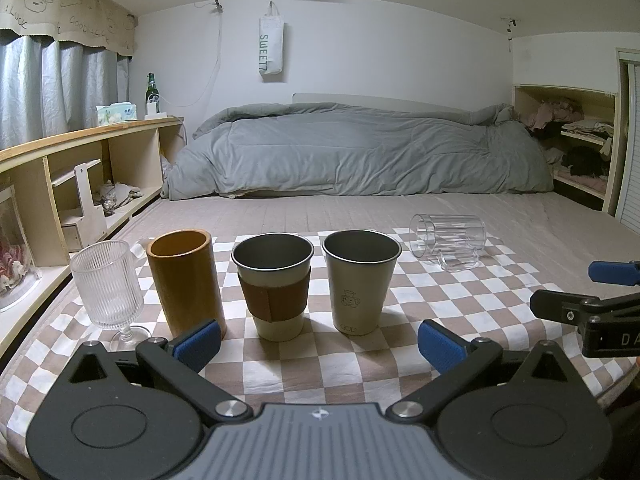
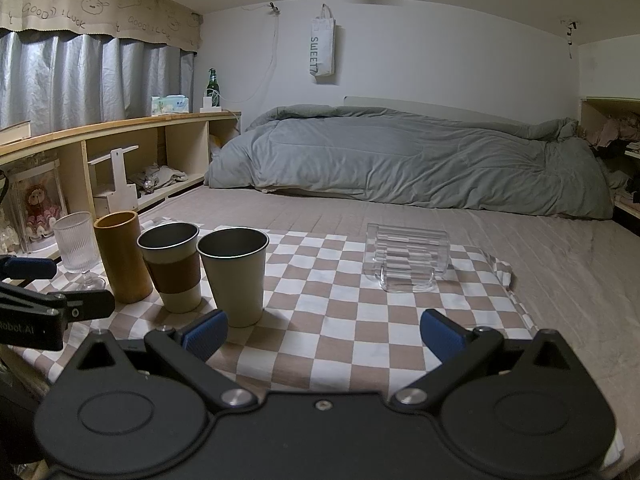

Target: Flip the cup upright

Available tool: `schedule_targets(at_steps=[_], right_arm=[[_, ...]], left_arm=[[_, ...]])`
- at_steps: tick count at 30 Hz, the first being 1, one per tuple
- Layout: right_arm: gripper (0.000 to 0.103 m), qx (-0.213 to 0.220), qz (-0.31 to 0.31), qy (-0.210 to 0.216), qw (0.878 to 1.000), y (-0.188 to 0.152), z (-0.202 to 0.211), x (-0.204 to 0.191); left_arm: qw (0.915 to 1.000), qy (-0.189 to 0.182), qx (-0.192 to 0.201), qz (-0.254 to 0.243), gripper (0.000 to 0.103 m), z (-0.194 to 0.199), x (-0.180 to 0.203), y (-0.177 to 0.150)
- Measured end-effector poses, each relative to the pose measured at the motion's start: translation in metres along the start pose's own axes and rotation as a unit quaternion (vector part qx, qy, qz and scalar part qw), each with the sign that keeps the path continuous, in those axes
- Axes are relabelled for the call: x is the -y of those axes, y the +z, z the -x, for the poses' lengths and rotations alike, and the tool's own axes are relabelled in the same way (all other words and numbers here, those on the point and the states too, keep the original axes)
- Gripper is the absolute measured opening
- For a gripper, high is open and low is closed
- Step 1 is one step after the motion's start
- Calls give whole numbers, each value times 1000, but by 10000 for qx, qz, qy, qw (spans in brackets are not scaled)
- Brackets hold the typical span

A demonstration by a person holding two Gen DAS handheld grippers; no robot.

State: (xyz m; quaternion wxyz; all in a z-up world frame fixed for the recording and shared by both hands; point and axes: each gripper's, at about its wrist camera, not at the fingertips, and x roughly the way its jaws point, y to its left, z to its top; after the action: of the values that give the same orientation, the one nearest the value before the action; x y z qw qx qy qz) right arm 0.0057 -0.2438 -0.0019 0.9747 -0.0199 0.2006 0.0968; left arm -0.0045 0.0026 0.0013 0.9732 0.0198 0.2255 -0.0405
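A clear glass mug (image 1: 448, 245) lies on its side on the checkered cloth (image 1: 460, 300), handle toward me; it also shows in the right wrist view (image 2: 408, 255). Several cups stand upright in a row to its left: a ribbed glass goblet (image 1: 107, 286), a bamboo cup (image 1: 186, 280), a metal cup with a brown sleeve (image 1: 274, 284) and a plain metal cup (image 1: 360, 280). My left gripper (image 1: 318, 344) is open and empty in front of the metal cups. My right gripper (image 2: 324, 338) is open and empty, short of the mug.
The cloth lies on a bed with a grey duvet (image 1: 352, 152) at the far end. A wooden shelf unit (image 1: 80, 184) runs along the left. The right gripper's fingers (image 1: 612, 274) show at the right edge of the left wrist view.
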Motion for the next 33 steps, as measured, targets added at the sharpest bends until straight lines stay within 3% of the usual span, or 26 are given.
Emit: schedule_targets(at_steps=[33], right_arm=[[103,6,-4,0,10000,-1,0,0]], left_arm=[[10000,51,-37,-17,103,0,-2,1]])
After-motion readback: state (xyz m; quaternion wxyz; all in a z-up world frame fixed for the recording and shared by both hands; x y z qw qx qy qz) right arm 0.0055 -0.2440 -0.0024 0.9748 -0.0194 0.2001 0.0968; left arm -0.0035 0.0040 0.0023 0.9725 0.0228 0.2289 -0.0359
